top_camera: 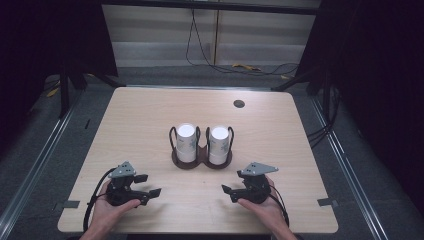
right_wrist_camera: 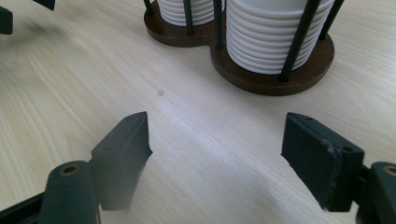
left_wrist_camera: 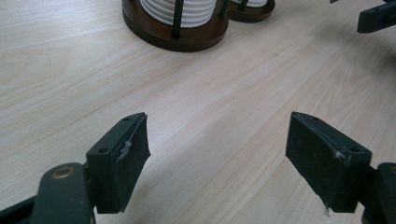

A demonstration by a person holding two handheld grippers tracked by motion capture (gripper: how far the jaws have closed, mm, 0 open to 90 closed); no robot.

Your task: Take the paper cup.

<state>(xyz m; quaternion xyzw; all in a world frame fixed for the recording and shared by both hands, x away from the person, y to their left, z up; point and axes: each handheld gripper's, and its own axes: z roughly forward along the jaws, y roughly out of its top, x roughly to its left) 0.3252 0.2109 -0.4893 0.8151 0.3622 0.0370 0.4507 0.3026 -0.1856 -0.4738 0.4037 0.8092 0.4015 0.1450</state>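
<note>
Now | left gripper (top_camera: pixel 150 185), right gripper (top_camera: pixel 228 194): jaws apart, empty | ribbed white cups (top_camera: pixel 185 142) | dark round-lobed wooden holder (top_camera: pixel 200 161)

Parted right tongs (right_wrist_camera: pixel 215 154) (nothing between) before white cup stacks (right_wrist_camera: pixel 275 32) in dark holder (right_wrist_camera: pixel 266 79).

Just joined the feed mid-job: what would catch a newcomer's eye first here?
Two stacks of white cups stand side by side in a dark wooden holder with black wire uprights, at the middle of the light wooden table. Nearer the person, the left gripper and the right gripper sit low on either side, jaws open and empty, pointing inward.
</note>
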